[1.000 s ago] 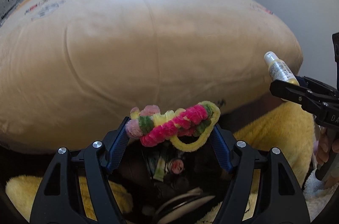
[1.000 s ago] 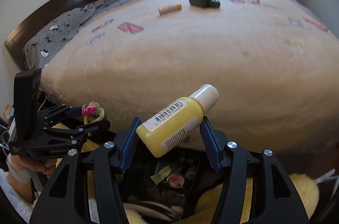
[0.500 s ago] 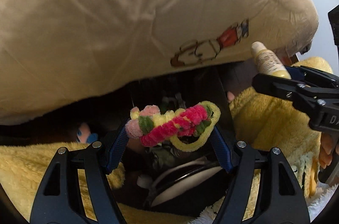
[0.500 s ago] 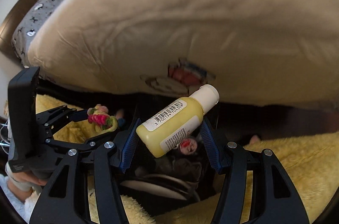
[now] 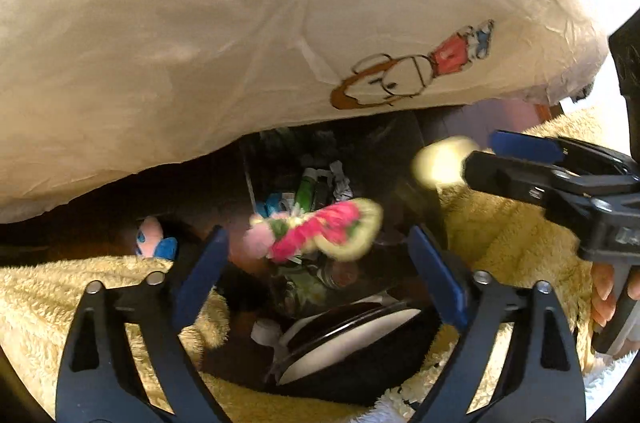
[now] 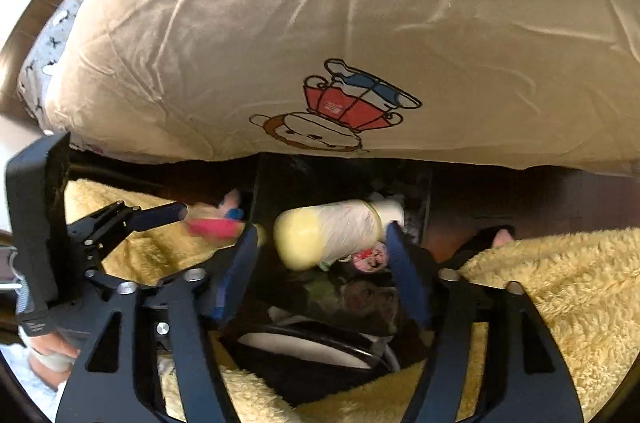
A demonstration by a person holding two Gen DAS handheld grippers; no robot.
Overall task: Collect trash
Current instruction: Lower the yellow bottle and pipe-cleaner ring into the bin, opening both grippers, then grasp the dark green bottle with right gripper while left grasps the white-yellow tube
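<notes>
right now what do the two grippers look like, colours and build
Both are matte black plastic. The left gripper has two angular fingers with triangular cut-outs, silver screw heads, and blue pads on their inner faces. The right gripper is built the same way, with blue pads. From the right wrist view, the left gripper's black handle carries a small white printed label, too small to read.

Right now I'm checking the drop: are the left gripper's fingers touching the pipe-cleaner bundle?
Apart. The left wrist view shows the opening left gripper, dark gaps separating both fingers from the blurred pipe-cleaner bundle.
</notes>
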